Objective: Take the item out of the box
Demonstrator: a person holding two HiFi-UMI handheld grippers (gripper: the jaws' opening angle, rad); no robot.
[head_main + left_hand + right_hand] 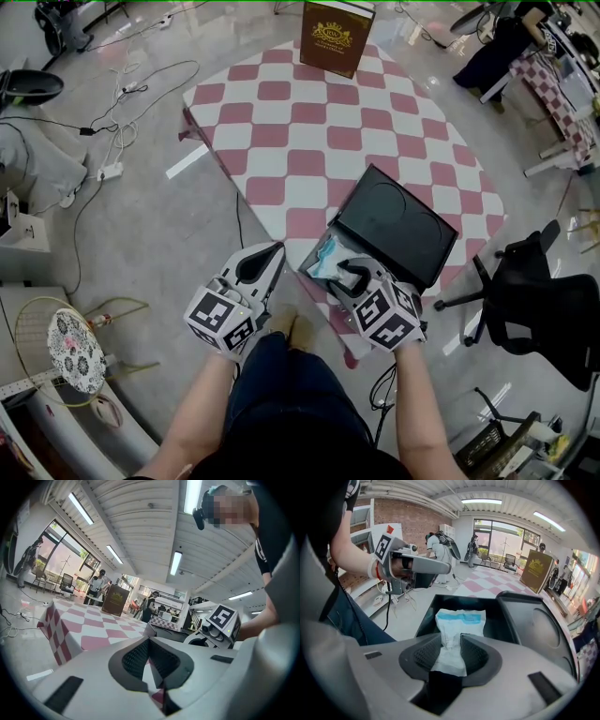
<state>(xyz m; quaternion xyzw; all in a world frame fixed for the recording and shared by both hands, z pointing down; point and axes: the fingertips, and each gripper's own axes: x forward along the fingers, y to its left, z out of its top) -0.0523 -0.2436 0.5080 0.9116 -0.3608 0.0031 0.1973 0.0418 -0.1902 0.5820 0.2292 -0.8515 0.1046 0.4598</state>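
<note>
A black box (311, 259) with its lid (394, 225) laid back sits at the near edge of the checked table (309, 141). A white and blue packet (325, 259) stands in its near left corner. My right gripper (349, 272) points down into the box. The packet (459, 620) runs between its jaws, and the pads (476, 656) flank its narrowed middle without visibly squeezing it, so my right gripper (451, 641) reads as open. My left gripper (275, 253) hovers left of the box off the table's edge, its fingertips (140, 656) together and empty.
A tall brown and gold box (336, 36) stands upright at the table's far edge. A black office chair (539, 300) is to the right of the table. Cables (117, 122) trail over the floor to the left. People stand in the background (97, 585).
</note>
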